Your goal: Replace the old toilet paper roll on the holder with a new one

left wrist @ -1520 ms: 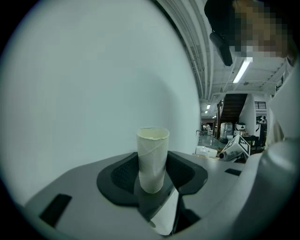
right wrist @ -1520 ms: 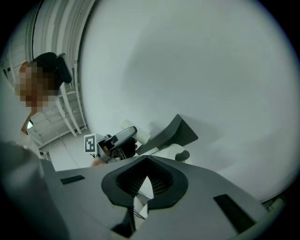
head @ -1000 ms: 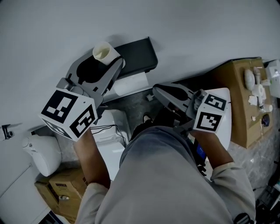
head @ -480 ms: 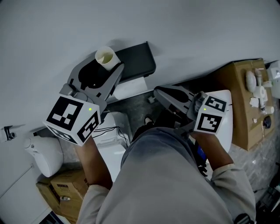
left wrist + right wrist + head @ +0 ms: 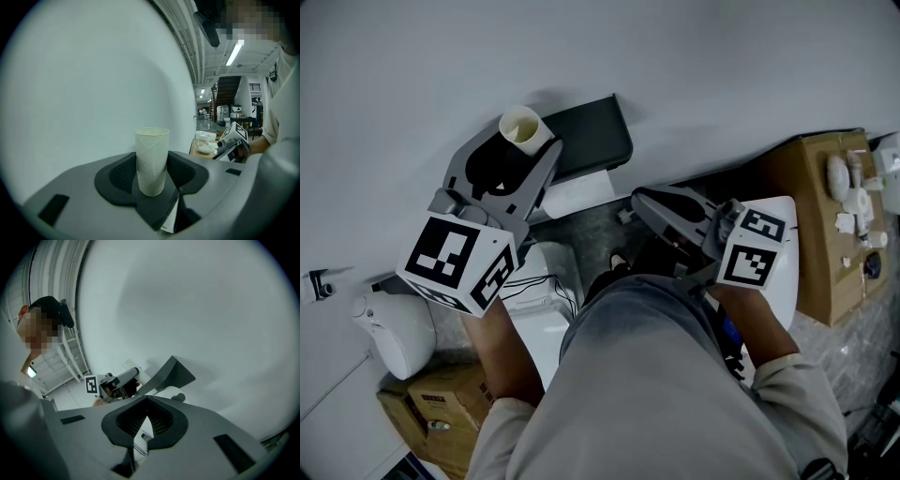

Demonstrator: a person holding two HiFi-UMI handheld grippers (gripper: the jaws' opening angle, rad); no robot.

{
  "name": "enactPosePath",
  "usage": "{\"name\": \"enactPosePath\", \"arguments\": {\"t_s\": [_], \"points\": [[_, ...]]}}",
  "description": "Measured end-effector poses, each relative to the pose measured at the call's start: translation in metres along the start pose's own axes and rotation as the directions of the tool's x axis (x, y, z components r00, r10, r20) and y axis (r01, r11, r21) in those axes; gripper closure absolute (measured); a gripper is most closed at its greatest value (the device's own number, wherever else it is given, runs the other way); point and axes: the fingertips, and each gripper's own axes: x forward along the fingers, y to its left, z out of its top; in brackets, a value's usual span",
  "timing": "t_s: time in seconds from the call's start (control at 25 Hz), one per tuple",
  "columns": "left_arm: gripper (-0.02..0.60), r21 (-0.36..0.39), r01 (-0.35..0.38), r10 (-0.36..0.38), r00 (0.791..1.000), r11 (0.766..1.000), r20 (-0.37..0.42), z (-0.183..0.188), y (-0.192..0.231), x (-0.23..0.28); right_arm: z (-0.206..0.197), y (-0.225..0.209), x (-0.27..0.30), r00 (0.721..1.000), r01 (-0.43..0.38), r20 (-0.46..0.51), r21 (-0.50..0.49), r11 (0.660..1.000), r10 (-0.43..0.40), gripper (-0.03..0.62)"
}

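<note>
Tube (image 5: 523, 127) (bare cardboard core) sits upper left of centre in the head view, up against the wall and just left of the holder (image 5: 592, 122), off it. In the left gripper view it stands upright (image 5: 151, 161), long axis square across the line of the fingers, bottom end down in the notch.

Left gripper (image 5: 528, 143): fingers opening, tube between them, pads on both its sides, so I read it as held for now.

Right gripper (image 5: 642, 199): fingers closed, nothing in them. It's low and right of the holder, well apart from the tube. My call: left disposes of the tube, right is free to fetch the new roll.

Hard to make out:
- White piece (image 5: 579, 190) under the holder: fresh roll, paper or holder part, can't tell.
- No view shows the holder's bar.
- No new roll I can identify anywhere.
- Person's torso blocks the lower centre of the head view, and the floor below the holder is mostly hidden.
</note>
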Motion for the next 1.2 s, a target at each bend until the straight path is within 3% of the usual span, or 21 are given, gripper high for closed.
{"name": "enactPosePath", "arguments": {"t_s": [0.32,0.48,0.64,0.96,1.04,1.2], "points": [[0.362,-0.034,-0.004,0.005,1.0,0.999,0.019,0.001,0.005,-0.001,0.0,-0.001,0.0,1.0,0.001,0.006,0.008,1.0,-0.001,0.577],[0.301,-0.069,-0.015,0.017,0.999,0.997,0.039,0.002,0.007,-0.002,-0.001,0.0,-0.001,1.0,0.003,0.014,0.015,1.0,-0.004,0.577],[0.301,-0.105,-0.054,0.062,0.995,0.993,0.076,0.003,0.013,-0.012,0.001,0.004,-0.003,1.0,0.015,0.022,-0.011,1.0,-0.014,0.577],[0.302,-0.297,-0.131,0.195,0.961,0.946,0.197,-0.002,0.023,-0.061,0.003,0.014,-0.004,0.995,0.096,0.026,-0.193,0.976,-0.093,0.577],[0.306,-0.311,-0.144,0.212,0.957,0.94,0.199,-0.008,0.02,-0.071,0.001,0.019,-0.002,0.993,0.119,0.016,-0.271,0.955,-0.119,0.577],[0.403,-0.331,-0.177,0.259,0.94,0.927,0.222,-0.023,0.014,-0.089,0.004,0.03,-0.001,0.985,0.166,0.038,-0.44,0.883,-0.166,0.577]]}}
